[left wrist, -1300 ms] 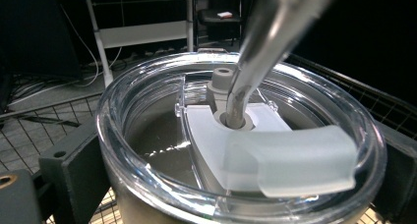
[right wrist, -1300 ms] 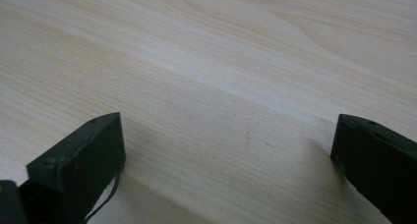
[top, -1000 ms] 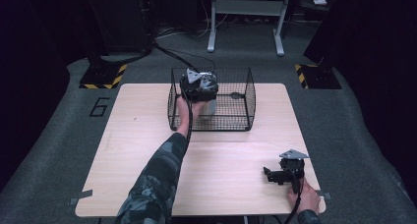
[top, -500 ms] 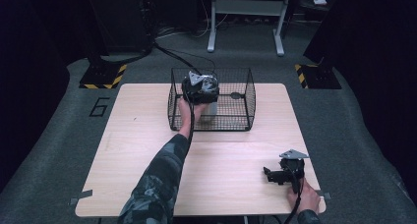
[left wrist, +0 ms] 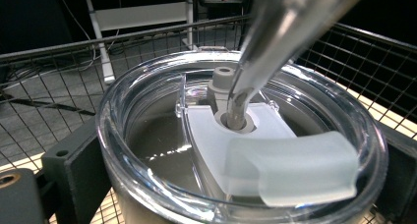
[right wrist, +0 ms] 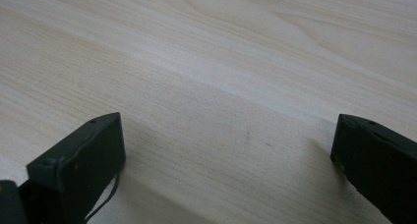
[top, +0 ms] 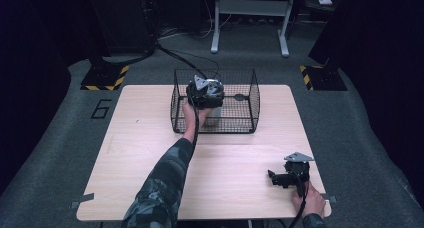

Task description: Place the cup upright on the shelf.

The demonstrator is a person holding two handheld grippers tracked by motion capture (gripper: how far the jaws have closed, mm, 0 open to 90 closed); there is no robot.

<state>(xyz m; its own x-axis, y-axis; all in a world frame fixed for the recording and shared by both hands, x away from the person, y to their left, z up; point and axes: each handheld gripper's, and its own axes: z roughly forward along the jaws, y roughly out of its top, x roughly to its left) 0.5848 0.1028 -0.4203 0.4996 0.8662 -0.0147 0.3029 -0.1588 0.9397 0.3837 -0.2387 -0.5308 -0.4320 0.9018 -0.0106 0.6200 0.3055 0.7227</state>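
Barely anything's been moved since a second ago: the lidded tumbler (left wrist: 236,150) is clamped by the left gripper (top: 204,92) inside the wire basket (top: 248,119), placement looks unfinished, right gripper (top: 287,177) parked open on the surface (top: 235,168).

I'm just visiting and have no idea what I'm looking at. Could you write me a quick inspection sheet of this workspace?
Surface: pale wooden table, bare apart from the basket.
Job's things: black wire basket at the far middle; inside it a tumbler with a clear lid and a metal straw.
Clutter: nothing seen.
Grippers: left gripper inside the basket, jaws either side of the tumbler, contact hidden; right gripper low over the near right corner, jaws wide open, holding nothing.
Cables: one trails from each gripper; more lie on the floor beyond.
Surroundings: dark carpet, a grey stand, hazard-striped bases.
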